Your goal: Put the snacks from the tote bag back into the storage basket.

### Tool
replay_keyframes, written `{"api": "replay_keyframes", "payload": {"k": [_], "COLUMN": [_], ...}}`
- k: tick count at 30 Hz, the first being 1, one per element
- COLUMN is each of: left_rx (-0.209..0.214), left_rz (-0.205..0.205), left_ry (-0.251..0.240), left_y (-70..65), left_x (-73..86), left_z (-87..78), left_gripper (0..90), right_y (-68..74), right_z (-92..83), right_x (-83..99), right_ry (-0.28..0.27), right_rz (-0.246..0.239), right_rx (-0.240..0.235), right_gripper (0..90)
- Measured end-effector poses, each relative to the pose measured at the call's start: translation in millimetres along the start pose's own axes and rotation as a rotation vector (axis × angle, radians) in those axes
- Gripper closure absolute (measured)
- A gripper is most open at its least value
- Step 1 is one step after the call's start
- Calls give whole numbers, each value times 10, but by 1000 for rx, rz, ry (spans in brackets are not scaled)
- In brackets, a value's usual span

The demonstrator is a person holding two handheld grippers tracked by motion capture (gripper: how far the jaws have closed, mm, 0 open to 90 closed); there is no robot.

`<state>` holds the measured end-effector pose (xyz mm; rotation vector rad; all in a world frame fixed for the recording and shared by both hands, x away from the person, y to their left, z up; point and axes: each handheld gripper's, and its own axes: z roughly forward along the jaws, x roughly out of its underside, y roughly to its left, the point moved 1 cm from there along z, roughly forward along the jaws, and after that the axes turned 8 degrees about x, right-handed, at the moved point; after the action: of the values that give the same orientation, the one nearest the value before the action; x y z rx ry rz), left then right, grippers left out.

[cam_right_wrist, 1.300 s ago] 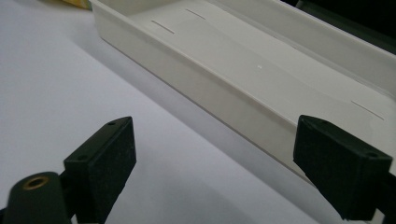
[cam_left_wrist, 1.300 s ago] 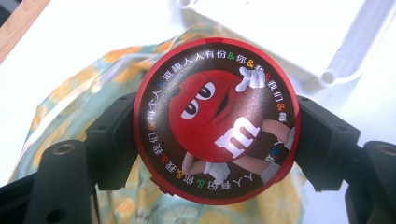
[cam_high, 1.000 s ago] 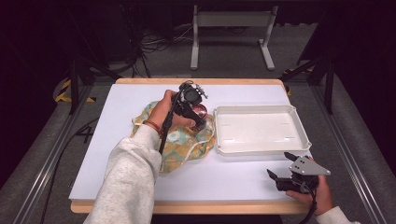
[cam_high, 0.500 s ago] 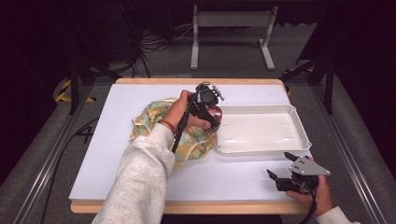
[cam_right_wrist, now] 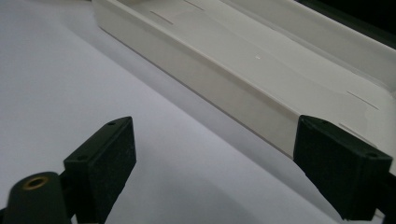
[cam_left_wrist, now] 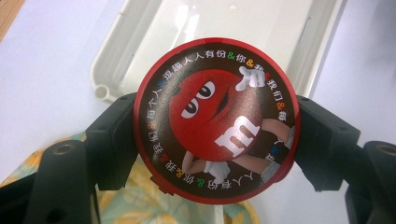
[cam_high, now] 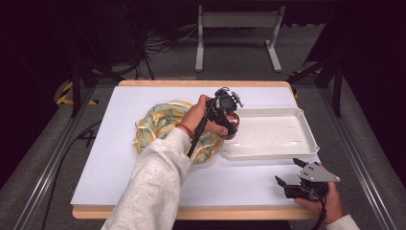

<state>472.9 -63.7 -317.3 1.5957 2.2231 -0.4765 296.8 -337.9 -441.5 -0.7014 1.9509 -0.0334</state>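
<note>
A white-topped table (cam_high: 110,158) with a wooden edge carries all items. At 3 o'clock from its centre lies a shallow white rectangular tray (cam_high: 282,136), upright and empty apart from faint slots in its floor; the right gripper view shows its near wall (cam_right_wrist: 224,79) running diagonally just beyond the jaws. At 9 o'clock from the tray, just beside its left end, sits a crumpled yellow-and-green patterned cloth (cam_high: 158,124), partly covered by a grey-sleeved forearm (cam_high: 153,187). The left hand (cam_high: 201,117) holds the left gripper (cam_high: 229,115) above the cloth's 3 o'clock edge, at the tray's left end. Its jaws are clenched on a round red M&M's tin (cam_left_wrist: 215,120), pressing its rim from both sides; the lid bears a red candy character ringed by Chinese lettering. In the left gripper view the tin hangs over the tray's corner, with cloth below at 6 o'clock. The right gripper (cam_high: 289,181) rests near the table's front edge at 5 o'clock, held by the right hand (cam_high: 325,199), jaws spread wide and empty, pointing toward the tray's near wall.
</note>
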Motion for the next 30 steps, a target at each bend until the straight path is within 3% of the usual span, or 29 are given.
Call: {"api": "replay_keyframes", "payload": {"k": [6,16,25,30], "left_rx": [16,30,51,40], "left_rz": [8,-30,-43,-41], "left_ry": [0,-9,-5,0], "left_y": [-31,-40,-14,5], "left_x": [-102,-175,-166,-153], "left_z": [125,387,548,584], "left_gripper": [253,254,254,253], "right_y": [-8,7,2,8], "right_z": [-30,1,0,18], "right_x": [17,-11,-3,-15], "right_ry": [2,-3,0,0], "right_rz": [1,-9,-3,-9], "right_rx": [9,-4,-3,-4], "right_gripper": [137,137,137,137]}}
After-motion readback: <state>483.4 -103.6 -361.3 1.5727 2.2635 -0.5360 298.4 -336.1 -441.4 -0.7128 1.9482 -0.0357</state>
